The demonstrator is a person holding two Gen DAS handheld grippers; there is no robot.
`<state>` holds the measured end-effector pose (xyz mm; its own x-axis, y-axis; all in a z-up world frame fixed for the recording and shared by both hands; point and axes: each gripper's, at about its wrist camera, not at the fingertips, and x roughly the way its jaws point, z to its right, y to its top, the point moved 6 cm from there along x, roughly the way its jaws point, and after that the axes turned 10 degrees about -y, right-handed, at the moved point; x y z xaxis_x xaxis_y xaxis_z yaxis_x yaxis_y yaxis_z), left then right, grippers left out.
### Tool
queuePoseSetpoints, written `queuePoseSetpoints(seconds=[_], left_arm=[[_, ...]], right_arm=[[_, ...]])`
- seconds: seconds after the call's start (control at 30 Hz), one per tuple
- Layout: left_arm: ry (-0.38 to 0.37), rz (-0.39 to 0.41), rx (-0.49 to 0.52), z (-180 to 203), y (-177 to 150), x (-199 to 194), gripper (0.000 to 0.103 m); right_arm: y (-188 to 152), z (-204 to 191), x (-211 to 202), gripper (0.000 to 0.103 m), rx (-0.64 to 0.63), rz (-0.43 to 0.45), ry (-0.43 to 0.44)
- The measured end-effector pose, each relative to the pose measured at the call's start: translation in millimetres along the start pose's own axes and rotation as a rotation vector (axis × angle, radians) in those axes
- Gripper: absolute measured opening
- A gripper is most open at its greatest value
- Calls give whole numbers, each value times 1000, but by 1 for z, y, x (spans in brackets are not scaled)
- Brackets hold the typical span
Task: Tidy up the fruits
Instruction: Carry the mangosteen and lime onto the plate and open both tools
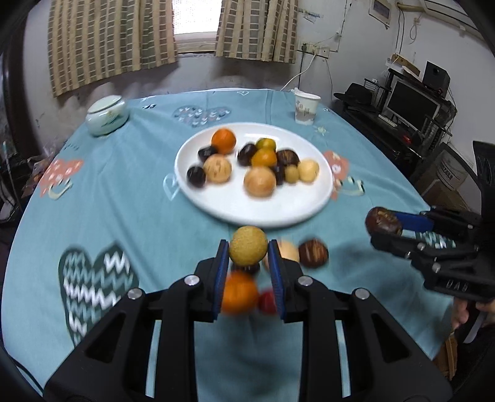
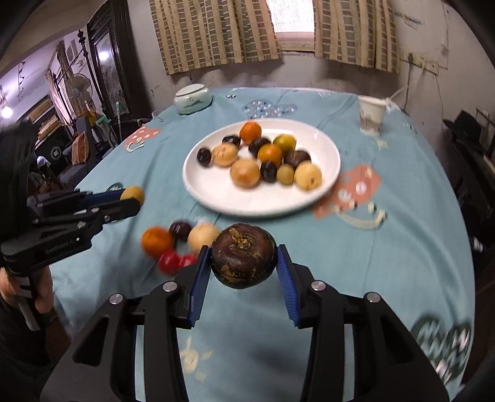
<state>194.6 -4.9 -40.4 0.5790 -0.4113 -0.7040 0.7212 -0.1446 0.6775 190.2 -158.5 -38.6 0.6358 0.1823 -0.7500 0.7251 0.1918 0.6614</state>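
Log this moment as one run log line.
left gripper: holds tan fruit | right gripper: holds dark brown fruit | white plate: partly filled | loose fruits: on tablecloth

Checked curtains (image 1: 111, 43) flank bright window (image 1: 196, 15)

yellow fruit (image 1: 248, 245) (in left hand-held gripper (image 1: 248, 252))

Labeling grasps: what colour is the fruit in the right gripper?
Dark brown water chestnut, tan flecks at its stem; clearest in the right wrist view.
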Motion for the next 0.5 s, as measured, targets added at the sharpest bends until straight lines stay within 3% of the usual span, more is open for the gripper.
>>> queuePoseSetpoints(seconds=[0.2,0.5], left_arm=[[13,-58,-17,-21,52,56,26],[12,-122,-49,-40,59,107,26]], right_arm=[[44,11,45,43,-11,-28,10],[56,12,95,43,-45,-91,-9]])
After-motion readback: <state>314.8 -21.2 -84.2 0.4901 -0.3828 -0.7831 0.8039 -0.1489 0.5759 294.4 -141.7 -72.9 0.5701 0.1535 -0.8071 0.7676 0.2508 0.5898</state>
